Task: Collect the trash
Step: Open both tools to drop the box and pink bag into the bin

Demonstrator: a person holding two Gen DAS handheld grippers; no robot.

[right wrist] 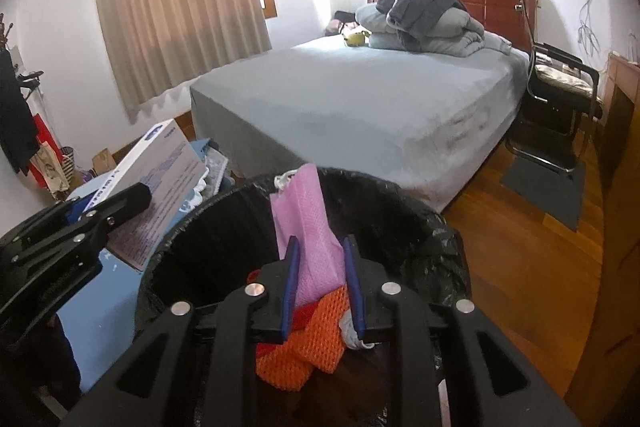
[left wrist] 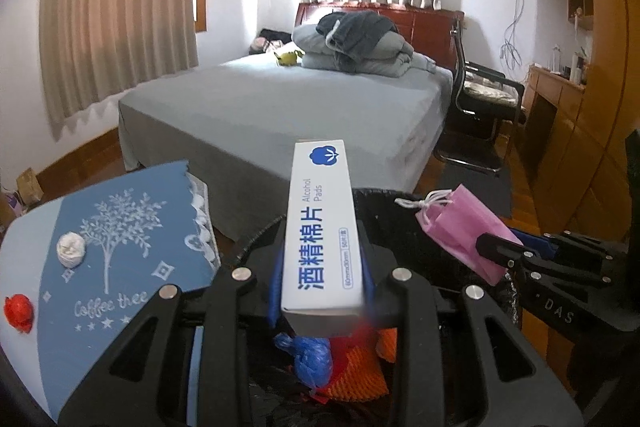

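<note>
A grey bed (left wrist: 280,107) filled the middle of both views, and below it, at lower centre, the black-lined trash bin (right wrist: 400,211) gaped with orange mesh (right wrist: 312,343) and a blue bag (left wrist: 312,363) inside. At the lower left lay the worktop (left wrist: 24,239) under a blue mat (left wrist: 120,239). Over the bin, the left tongs (left wrist: 322,283) were closed on a white alcohol pads box (left wrist: 320,227), and the right tongs (right wrist: 322,287) pinched a pink mask (right wrist: 308,223). On the mat sat a white wad (left wrist: 71,249) and, at the left edge, a red scrap (left wrist: 18,313).
</note>
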